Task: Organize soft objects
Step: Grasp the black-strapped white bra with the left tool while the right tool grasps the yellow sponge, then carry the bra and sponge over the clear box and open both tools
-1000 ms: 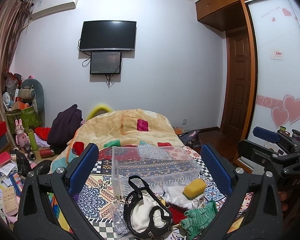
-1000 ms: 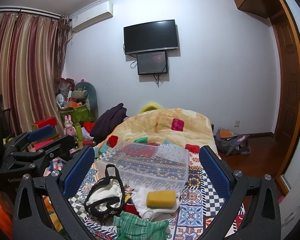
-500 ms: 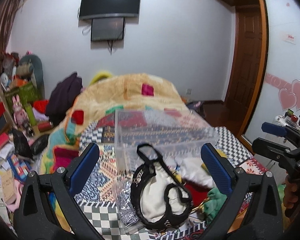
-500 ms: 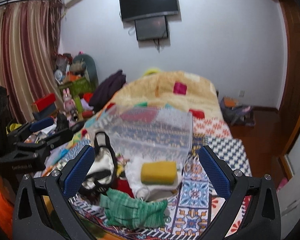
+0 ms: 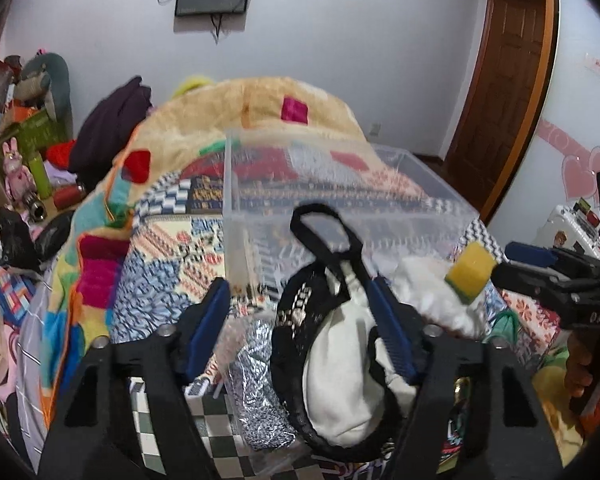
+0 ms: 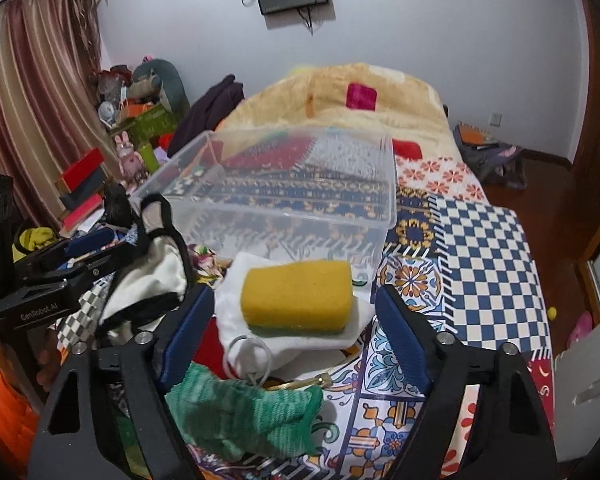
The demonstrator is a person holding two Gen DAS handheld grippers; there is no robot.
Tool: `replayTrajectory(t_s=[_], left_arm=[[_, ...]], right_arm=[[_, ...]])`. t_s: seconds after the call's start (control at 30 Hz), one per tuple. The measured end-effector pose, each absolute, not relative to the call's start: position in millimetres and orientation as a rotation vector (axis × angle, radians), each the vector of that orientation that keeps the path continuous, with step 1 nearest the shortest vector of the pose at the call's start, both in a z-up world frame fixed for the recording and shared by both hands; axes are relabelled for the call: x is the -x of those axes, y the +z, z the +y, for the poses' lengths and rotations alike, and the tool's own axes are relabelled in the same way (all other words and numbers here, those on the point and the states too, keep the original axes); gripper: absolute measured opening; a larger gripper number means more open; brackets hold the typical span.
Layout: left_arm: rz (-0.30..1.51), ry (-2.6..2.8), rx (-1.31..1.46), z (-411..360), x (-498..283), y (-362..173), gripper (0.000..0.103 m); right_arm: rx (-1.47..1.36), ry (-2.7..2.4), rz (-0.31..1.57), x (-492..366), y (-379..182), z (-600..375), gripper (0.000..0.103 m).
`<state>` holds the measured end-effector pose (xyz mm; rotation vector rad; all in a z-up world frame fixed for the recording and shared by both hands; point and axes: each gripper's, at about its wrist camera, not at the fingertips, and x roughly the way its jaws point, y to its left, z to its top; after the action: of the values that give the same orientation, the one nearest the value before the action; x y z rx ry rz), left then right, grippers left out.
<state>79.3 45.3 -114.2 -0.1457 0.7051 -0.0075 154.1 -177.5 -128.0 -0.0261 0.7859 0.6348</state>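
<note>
A pile of soft things lies on the patterned bedspread in front of a clear plastic bin (image 5: pixel 340 184) (image 6: pixel 284 200). My left gripper (image 5: pixel 300 320) is open, its jaws astride a white pouch with black lace trim (image 5: pixel 336 352), also in the right wrist view (image 6: pixel 148 276). My right gripper (image 6: pixel 292 332) is open, its jaws either side of a yellow sponge (image 6: pixel 296 296) that rests on a white cloth (image 6: pixel 300 340). The sponge also shows in the left wrist view (image 5: pixel 470 272). A green knitted cloth (image 6: pixel 244 416) lies just below the right gripper.
A silver patterned plastic bag (image 5: pixel 260 380) lies left of the pouch. A folded beige blanket (image 6: pixel 340 96) covers the far half of the bed. Clutter and boxes (image 6: pixel 84 184) fill the floor to the left. A wooden door (image 5: pixel 504 92) stands at the right.
Both grippers have tilted down and moved forward to the pile. Their jaws have narrowed, the left around the pouch and the right around the sponge.
</note>
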Motion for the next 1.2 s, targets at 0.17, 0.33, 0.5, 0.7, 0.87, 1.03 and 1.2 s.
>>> replayTrajectory(t_s=[0.17,0.33,0.5,0.7,0.87,1.03,1.2], left_arm=[[0.734,-0.029,0.156,45,-85,-124,0.045],[0.731,-0.033,0.145,44,-86,-124,0.027],[0.706,-0.038,0.126,40,-81,-117,0.015],[0.625,-0.05,0.129,39,-66,-89,0.013],[0.555,-0.053,0.121,41,-61,-61,0.013],[0.488,-0.042,0.113,46,-64,-33,0.013],[0.444,-0.017,0.117,53,-80,-12,0.013]], right_arm=[[0.023,0.646,0.831,-160,-138,-174,0.062],[0.028,0.649,0.831,-159,-138,-173,0.057],[0.017,0.654,0.811,-157,-133,-176,0.052],[0.008,0.657,0.751,-147,-113,-180,0.051],[0.013,0.653,0.699,-145,-93,-182,0.051],[0.004,0.643,0.638,-150,-72,-183,0.051],[0.006,0.628,0.592,-163,-59,-181,0.051]])
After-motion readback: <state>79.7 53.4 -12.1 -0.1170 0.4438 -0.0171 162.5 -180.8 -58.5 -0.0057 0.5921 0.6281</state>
